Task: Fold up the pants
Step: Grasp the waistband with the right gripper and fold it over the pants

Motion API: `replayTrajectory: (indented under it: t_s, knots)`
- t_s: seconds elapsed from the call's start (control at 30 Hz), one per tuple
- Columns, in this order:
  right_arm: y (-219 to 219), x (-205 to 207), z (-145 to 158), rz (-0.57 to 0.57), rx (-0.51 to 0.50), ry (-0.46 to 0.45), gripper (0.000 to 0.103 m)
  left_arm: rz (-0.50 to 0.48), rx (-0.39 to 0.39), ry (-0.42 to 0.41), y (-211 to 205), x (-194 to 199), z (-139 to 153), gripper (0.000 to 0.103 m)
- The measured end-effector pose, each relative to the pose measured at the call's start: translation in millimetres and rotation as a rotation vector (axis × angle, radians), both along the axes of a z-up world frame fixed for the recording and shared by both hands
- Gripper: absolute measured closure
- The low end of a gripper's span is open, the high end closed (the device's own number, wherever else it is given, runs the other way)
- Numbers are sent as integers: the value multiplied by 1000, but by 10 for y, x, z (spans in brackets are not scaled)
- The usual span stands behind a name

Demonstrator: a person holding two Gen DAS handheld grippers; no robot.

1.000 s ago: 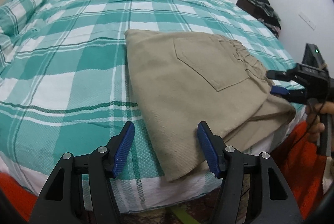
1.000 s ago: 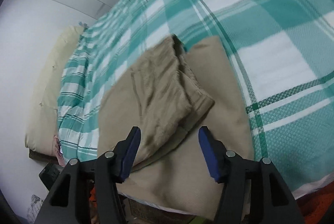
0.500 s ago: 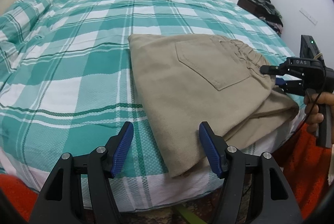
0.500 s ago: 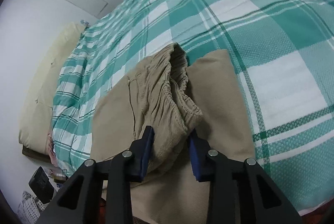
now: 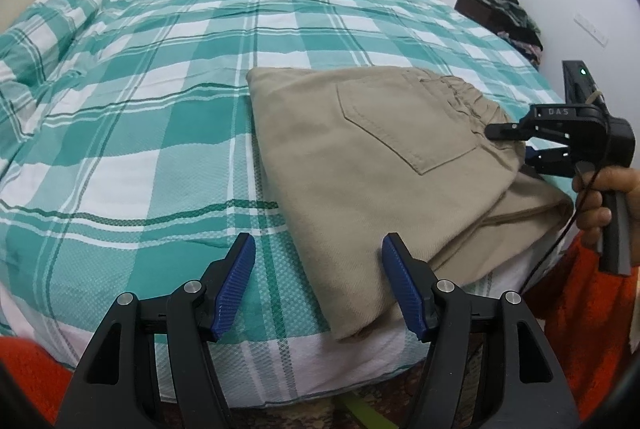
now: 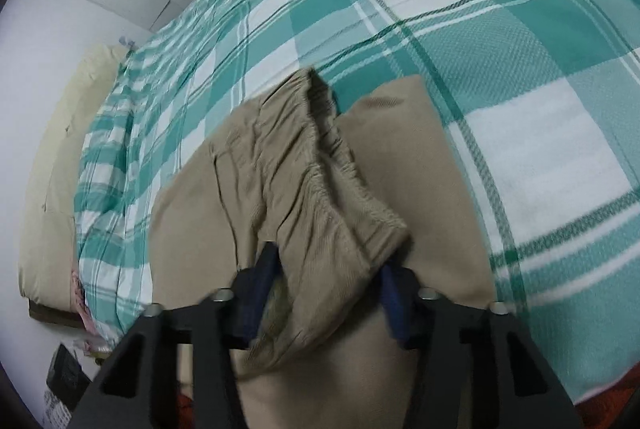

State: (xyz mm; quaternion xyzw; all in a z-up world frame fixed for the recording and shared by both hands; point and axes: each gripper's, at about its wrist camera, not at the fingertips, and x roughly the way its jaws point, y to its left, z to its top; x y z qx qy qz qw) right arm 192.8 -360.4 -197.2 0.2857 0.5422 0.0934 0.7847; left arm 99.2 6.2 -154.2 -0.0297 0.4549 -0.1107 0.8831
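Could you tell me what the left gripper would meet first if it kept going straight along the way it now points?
Probably the near edge of the folded pants lying on the checked bedspread; the left gripper stands open above them, though depth is unclear.

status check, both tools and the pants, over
Left tool open, nothing between its pads. Right tool around the bunched waistband, jaws just reopening slightly. Tan pants folded on the checked bedspread. Nothing in the way.

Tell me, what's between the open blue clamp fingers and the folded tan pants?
In the left wrist view, only bare checked bedspread lies between the left gripper fingers, with the pants corner reaching in beside the right finger. Nothing else lies there.
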Motion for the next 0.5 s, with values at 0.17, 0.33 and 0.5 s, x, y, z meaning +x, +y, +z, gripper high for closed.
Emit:
replayTrajectory:
  t_s: [0.17, 0.33, 0.5]
  knots:
    - [-9, -110, 272, 12, 66, -134, 78, 57, -60, -5, 193, -16, 66, 35]
    - [-71, -357, 724, 19, 109, -246, 79, 93, -111, -37, 324, -43, 171, 35]
    - [-262, -637, 662, -14, 0, -241, 79, 54, -100, -5, 221, 13, 85, 34]
